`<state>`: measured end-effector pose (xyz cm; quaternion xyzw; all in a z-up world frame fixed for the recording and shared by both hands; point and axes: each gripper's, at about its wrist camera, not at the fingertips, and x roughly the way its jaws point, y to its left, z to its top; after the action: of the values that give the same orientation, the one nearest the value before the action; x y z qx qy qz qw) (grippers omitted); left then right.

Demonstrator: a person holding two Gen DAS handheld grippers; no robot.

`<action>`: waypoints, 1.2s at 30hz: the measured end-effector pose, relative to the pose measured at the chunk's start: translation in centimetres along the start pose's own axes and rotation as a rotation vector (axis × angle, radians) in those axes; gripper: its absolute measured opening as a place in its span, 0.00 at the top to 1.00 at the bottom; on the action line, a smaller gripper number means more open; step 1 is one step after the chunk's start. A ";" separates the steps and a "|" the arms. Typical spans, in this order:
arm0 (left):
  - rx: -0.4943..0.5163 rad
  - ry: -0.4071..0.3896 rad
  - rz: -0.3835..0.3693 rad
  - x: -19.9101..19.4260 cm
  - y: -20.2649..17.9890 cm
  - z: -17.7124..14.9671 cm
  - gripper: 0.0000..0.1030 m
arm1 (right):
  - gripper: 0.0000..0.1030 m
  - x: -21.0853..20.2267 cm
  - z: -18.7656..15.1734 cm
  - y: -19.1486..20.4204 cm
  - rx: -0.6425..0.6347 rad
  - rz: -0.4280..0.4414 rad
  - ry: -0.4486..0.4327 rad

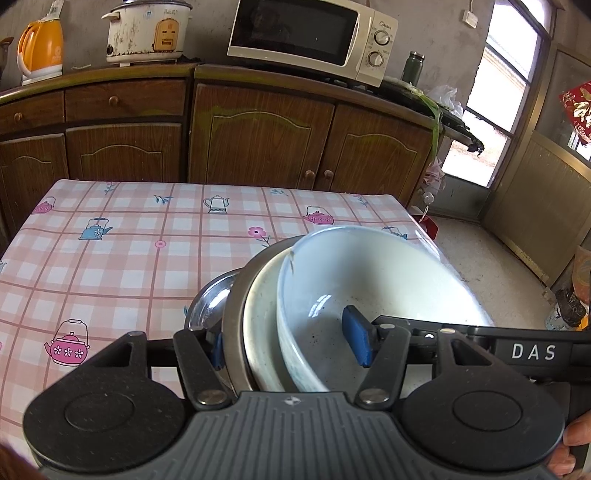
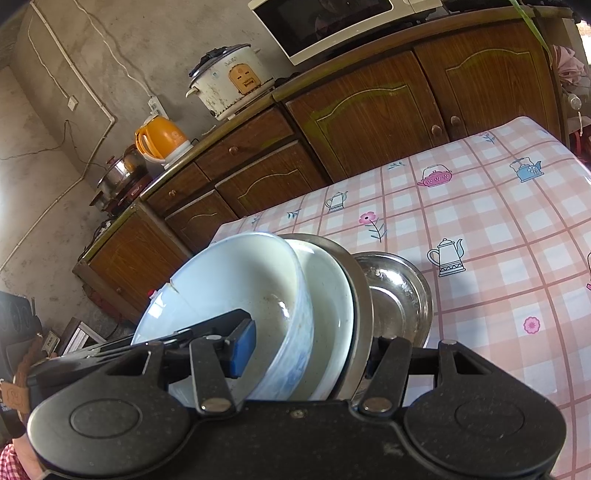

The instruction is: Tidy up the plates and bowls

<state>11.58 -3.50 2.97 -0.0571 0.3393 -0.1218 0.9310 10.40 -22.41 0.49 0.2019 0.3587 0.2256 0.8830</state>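
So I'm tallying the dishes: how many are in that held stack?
3 visible: white bowl innermost, cream metal-rimmed dish around it, steel plate outermost, tableside. More may be hidden.

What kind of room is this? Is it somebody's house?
Most likely a home kitchen. A microwave and a rice cooker stand on wooden cabinets, and a stack of bowls is held over a table with a teapot-print cloth.

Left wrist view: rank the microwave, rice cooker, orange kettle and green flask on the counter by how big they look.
1. microwave, clearly largest.
2. rice cooker.
3. orange kettle.
4. green flask, smallest.
All stand along the same counter, so nearness hardly skews this, though fisheye distortion shrinks the edges.
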 end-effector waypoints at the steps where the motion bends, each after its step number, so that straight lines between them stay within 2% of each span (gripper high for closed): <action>1: 0.000 0.000 0.000 0.0 0.0 0.0 0.41 | 0.35 0.1 0.0 0.0 0.001 0.000 0.001; 36: -0.020 0.014 0.003 0.8 0.2 0.0 0.42 | 0.35 1.1 -0.1 -0.2 0.001 -0.009 0.017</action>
<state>12.21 -3.48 2.46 -0.0652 0.3473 -0.1175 0.9281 11.12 -21.97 -0.28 0.1987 0.3671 0.2232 0.8809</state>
